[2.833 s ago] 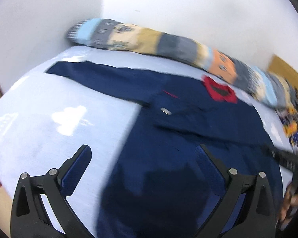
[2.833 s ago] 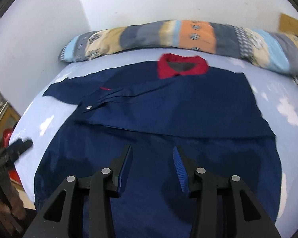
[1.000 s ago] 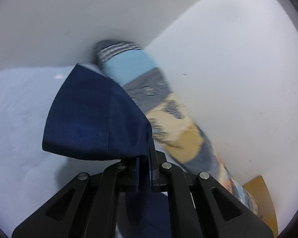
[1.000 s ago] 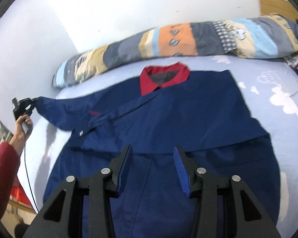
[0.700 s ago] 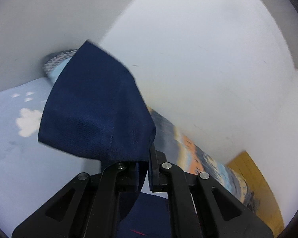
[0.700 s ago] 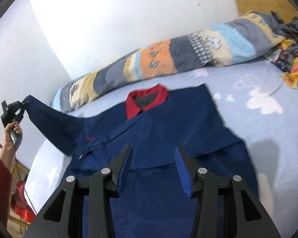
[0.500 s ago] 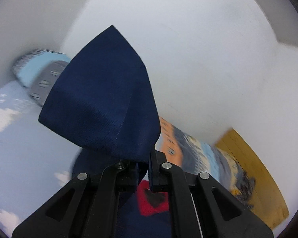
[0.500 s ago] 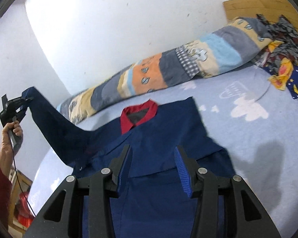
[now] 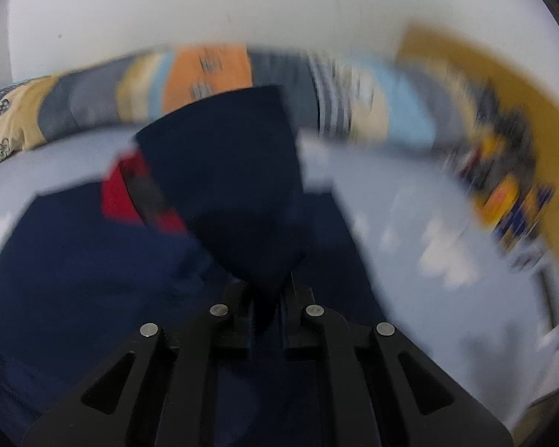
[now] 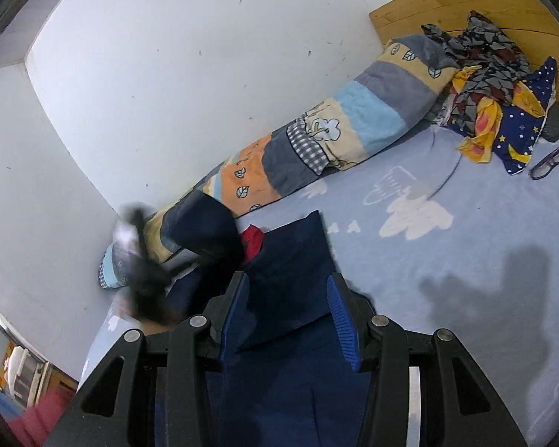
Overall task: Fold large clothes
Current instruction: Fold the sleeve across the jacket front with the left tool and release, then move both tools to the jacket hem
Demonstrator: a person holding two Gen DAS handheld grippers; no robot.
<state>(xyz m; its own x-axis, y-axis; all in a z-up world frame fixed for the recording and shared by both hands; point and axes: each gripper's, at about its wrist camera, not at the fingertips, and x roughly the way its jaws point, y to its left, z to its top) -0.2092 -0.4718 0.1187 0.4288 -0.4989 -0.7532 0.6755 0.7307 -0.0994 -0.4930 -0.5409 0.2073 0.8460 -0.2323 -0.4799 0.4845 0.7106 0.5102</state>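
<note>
Left wrist view shows, nearest, the left gripper (image 9: 266,298) clamped tight on the cuff of one navy sleeve (image 9: 227,171), which rises in front of the lens and hides part of the red collar (image 9: 121,193); the navy jacket (image 9: 74,260) lies flat on the bed (image 9: 410,246) under it. In the right wrist view the right gripper (image 10: 289,316) hangs half open over the jacket with nothing between its fingers. My guess at the risks: the sleeve could slip from the narrow pinch on a fast swing, or land skewed and bunch across the collar; the idle right gripper could snag the cloth below. Counted: one jacket, one lifted sleeve, two grippers; beyond the jacket one long patchwork pillow (image 10: 316,141) against the wall, and further right of it one heap of patterned cloth (image 10: 495,85) and one pair of glasses (image 10: 551,154)
</note>
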